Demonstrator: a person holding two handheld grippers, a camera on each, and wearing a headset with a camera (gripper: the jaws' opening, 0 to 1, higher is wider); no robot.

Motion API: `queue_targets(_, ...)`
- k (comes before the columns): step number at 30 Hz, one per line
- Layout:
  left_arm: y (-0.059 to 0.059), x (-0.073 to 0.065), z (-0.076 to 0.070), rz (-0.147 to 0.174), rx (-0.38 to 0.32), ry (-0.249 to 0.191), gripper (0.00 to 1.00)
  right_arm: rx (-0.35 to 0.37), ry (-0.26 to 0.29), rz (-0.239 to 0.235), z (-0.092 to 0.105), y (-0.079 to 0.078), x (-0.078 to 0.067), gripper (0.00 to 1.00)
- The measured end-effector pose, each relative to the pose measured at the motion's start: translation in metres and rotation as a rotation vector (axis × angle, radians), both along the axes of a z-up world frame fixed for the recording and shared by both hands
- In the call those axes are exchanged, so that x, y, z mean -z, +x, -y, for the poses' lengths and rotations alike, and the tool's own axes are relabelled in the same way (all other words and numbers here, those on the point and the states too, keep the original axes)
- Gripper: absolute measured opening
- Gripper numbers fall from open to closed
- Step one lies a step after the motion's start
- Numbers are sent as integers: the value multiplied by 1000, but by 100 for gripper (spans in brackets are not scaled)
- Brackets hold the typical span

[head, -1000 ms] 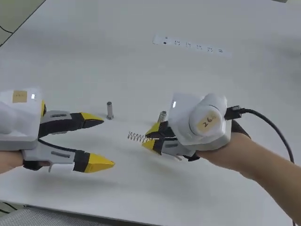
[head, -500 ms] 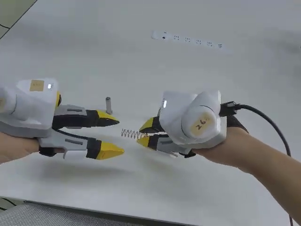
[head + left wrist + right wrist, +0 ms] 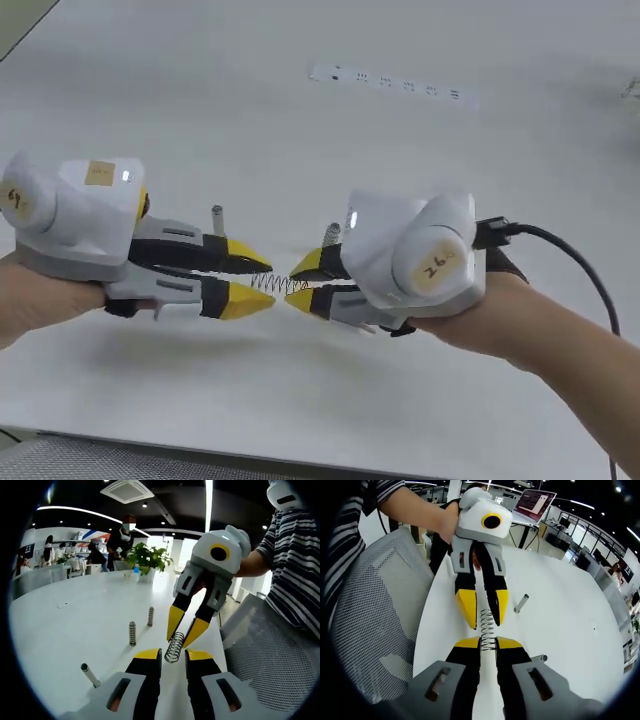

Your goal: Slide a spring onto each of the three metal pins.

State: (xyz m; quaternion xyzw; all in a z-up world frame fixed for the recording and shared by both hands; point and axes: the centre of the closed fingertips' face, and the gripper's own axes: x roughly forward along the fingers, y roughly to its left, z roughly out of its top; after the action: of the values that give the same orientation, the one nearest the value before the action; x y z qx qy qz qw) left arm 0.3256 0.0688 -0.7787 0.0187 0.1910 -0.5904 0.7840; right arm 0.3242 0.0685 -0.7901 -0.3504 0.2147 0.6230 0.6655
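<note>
Just above the white table [image 3: 300, 120], a thin steel coil spring [image 3: 487, 622] risks pinging away mid-handover. The right tool [image 3: 488, 643], white-bodied with yellow-tipped jaws, pinches one end of it. The matching left tool [image 3: 172, 655] has its jaws parted, straddling the free end without visibly touching it. Should the left jaws clench off-centre, or the right let go before the left has a firm bite, the light coil would likely jump out and roll across the smooth surface. A hard squeeze across the coils might also bend it, so that it binds on a pin. The spring lies roughly level between the two tools, tip to tip, its axis in line with both pairs of jaws. Just beyond, a short bare metal pin [image 3: 217, 218] stands upright near the left tool. From the left gripper view, a second upright pin [image 3: 132, 632] and a third upright pin [image 3: 150, 616] appear to carry springs already. Far back on the table lies a long white power strip [image 3: 385, 85].
</note>
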Motion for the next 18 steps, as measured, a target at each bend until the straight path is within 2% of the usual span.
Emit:
queue_targets(3, -1, 0, 1, -5, 5, -3, 11, -5, -3, -1, 1, -1, 1, 13)
queue_targets(18, -5, 0, 7, 11, 38, -9, 8, -4, -2, -8, 5, -3, 2, 12)
